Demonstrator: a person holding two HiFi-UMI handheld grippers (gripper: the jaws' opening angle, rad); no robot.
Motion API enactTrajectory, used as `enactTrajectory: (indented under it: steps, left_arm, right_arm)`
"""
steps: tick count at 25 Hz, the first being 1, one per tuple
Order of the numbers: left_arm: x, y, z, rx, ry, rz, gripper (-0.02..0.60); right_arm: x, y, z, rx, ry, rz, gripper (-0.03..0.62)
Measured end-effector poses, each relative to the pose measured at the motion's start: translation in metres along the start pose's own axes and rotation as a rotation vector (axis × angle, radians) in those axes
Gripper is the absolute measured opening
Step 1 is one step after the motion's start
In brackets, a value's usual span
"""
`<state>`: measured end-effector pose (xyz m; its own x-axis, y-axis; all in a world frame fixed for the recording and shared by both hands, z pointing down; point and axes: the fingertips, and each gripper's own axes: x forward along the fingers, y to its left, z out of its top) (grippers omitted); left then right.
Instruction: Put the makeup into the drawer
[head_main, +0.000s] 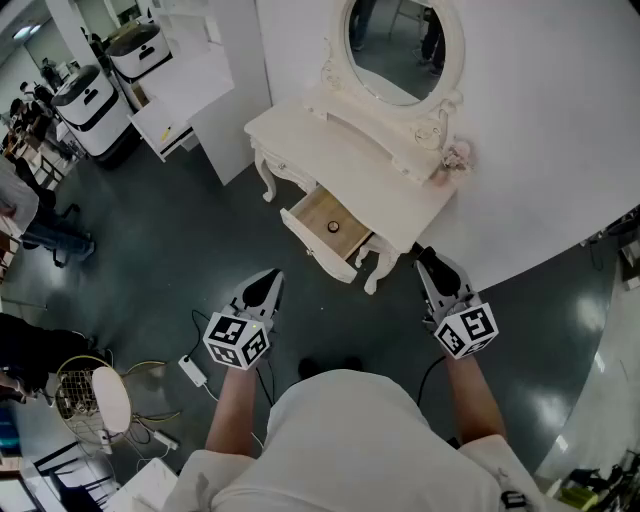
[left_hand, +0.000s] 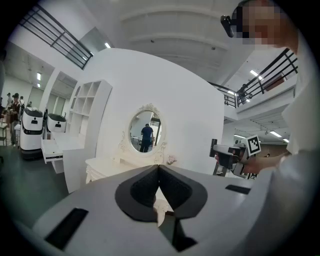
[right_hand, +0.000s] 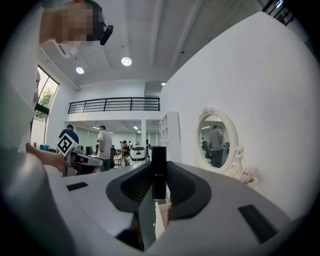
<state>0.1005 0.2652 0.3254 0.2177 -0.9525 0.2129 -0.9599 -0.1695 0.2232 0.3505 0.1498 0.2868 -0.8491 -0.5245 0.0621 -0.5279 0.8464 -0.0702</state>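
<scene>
A cream vanity table (head_main: 322, 137) stands against the white wall, its drawer (head_main: 322, 215) pulled open toward me with a small round item (head_main: 334, 228) inside. My right gripper (right_hand: 159, 170) is shut on a black makeup tube (right_hand: 159, 181) that stands upright between its pads. In the head view this gripper (head_main: 426, 259) hovers just right of the drawer, level with the table's front corner. My left gripper (left_hand: 158, 168) is shut with nothing in it. It is seen lower left of the drawer in the head view (head_main: 268, 282), out over the dark floor.
An oval mirror (head_main: 394, 46) and pink flowers (head_main: 457, 155) sit on the vanity top. White shelving (head_main: 195, 85) and white service robots (head_main: 92, 103) stand to the left. A gold wire stool (head_main: 95, 396) and a power strip (head_main: 192, 370) lie on the floor behind my left arm.
</scene>
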Motion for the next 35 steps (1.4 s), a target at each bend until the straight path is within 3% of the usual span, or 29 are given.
enactTrajectory:
  steps: [18,35]
  left_arm:
    - [-0.008,0.003,-0.006,-0.005,0.007,-0.022,0.015]
    - [-0.024,0.020,-0.015,0.000,0.029,-0.118,0.015]
  right_arm:
    - [-0.005,0.013,-0.001,-0.005,0.014,-0.024,0.103]
    - [-0.010,0.052,-0.004,-0.016,0.013,-0.095,0.103]
